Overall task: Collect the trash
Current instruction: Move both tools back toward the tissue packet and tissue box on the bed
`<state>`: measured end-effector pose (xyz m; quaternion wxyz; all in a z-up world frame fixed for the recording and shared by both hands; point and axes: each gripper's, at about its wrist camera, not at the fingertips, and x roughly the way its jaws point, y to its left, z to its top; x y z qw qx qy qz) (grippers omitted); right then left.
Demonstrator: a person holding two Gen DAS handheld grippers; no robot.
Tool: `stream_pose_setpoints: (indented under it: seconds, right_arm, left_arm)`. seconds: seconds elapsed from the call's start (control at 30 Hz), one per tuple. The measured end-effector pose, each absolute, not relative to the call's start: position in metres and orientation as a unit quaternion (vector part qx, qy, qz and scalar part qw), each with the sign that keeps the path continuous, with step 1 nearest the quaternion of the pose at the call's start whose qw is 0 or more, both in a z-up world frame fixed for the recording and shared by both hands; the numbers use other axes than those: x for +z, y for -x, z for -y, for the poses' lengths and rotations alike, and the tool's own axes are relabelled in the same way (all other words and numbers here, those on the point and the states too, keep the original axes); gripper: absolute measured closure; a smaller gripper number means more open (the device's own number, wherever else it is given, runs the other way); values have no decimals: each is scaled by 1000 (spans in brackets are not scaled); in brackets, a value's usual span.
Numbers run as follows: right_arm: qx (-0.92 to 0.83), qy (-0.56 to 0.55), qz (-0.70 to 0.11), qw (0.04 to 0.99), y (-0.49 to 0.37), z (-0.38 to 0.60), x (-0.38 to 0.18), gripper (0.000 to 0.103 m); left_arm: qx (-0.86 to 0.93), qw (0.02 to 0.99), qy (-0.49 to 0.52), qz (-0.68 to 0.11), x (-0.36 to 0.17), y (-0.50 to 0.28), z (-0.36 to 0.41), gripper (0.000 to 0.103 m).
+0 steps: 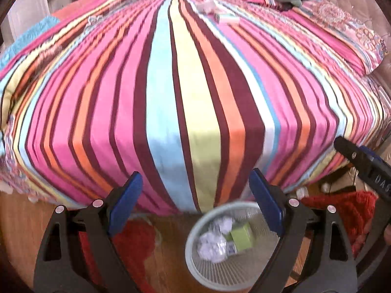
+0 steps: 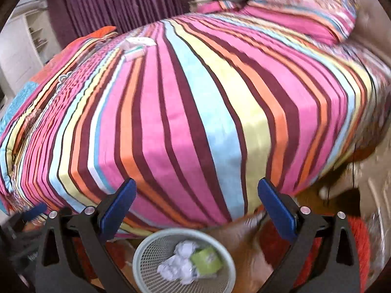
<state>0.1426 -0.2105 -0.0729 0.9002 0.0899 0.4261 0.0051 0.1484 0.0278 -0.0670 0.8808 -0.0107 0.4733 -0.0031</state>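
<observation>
Left hand-held gripper: jaws spread wide, nothing between the pads. Directly below and just ahead of it on the floor stands the mesh bin, already holding crumpled paper balls and a green carton. Remaining trash, a small flat box with a pale wrapper touching it, lies far ahead on the striped bedspread, across the bed and slightly right of the left hand-held gripper's line; the box's long axis runs roughly crosswise to the stripes. Right hand-held gripper: likewise spread and empty, hanging above the same bin. From it the same box and wrapper sit far ahead and off to the left. Judgement: both hands are about equally far from the pile, which lies between their two lines; either reach must cross the full bed, with the jaws turned to close across the box's short side.
</observation>
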Motion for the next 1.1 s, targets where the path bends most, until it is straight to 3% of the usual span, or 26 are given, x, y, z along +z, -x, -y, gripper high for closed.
stream_pose_setpoints:
  seconds: [0.7, 1.1]
  right_arm:
    - [76, -36, -396, 915, -283, 143, -26, 8]
    - [93, -9, -397, 913, -365, 118, -24, 8]
  left_arm:
    - [-38, 911, 79, -404, 4, -301, -80, 17]
    - [-85, 904, 85, -410, 7, -421, -88, 17]
